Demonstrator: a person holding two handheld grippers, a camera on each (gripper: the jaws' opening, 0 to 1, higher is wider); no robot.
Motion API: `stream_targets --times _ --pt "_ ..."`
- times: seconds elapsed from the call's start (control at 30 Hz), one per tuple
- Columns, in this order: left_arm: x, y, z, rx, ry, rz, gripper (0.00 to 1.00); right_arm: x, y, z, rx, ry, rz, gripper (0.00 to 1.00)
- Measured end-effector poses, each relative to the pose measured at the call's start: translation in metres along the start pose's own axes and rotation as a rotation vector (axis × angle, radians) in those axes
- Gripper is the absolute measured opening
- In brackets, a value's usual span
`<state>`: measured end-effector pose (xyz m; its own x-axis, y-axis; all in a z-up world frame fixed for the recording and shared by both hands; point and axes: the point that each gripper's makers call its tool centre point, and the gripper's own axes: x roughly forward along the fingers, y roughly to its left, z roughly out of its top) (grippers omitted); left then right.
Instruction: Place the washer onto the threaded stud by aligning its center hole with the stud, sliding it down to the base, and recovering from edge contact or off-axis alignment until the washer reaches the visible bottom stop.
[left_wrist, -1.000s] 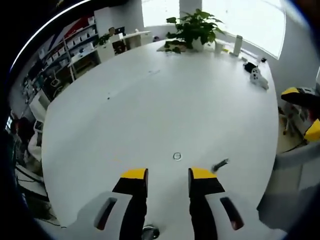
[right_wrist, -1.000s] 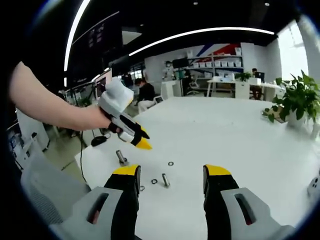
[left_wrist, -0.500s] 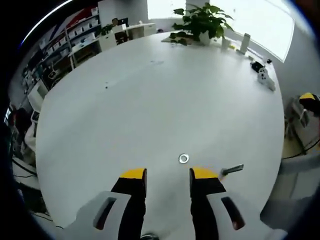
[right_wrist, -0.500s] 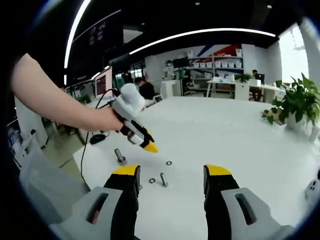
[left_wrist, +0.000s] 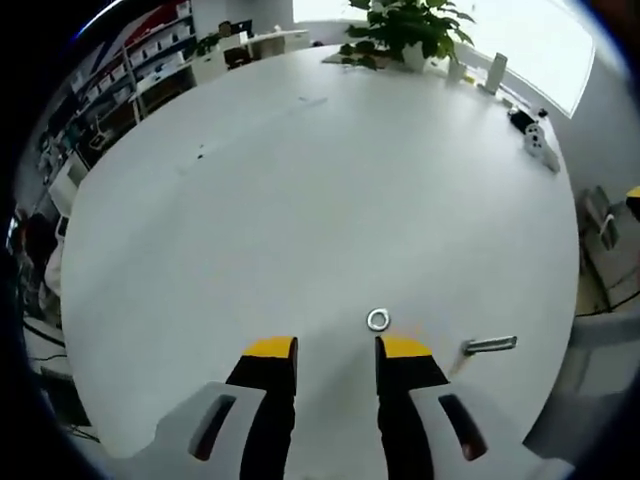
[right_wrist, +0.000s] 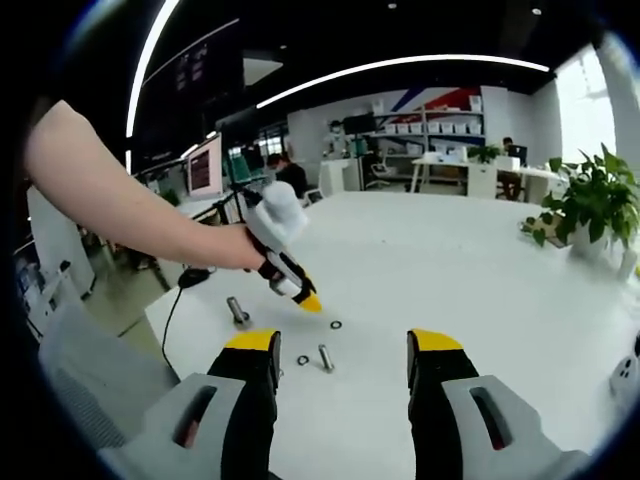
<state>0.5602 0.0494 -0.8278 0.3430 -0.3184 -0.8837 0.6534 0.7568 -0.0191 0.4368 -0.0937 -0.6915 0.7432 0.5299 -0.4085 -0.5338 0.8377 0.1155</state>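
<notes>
You get bright daylight from the windows (left_wrist: 520, 40), blown out to white, washing the pale table (left_wrist: 300, 200) (hardly any shadow on it). Curved ceiling strips (right_wrist: 400, 68) glow overhead; fisheye bending and softness grow toward the edges.

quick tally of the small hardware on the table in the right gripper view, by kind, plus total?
Small metal ring washers: 2, one near the left gripper's yellow tip, one by the lying stud
Silver threaded studs: 2, one upright, one lying flat
Another small item sits beside the right gripper's jaw, too small to identify.
Total: 4
</notes>
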Motion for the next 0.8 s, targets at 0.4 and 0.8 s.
stream_targets --times 0.4,0.8 --pt "0.013 0.000 -0.004 0.034 0.039 -0.021 0.29 -0.001 -0.002 0.000 0.002 -0.001 -0.010 0.53" --pt "0.026 -0.007 -0.001 0.095 0.058 -0.052 0.28 -0.002 -0.004 0.001 0.003 -0.006 -0.014 0.53"
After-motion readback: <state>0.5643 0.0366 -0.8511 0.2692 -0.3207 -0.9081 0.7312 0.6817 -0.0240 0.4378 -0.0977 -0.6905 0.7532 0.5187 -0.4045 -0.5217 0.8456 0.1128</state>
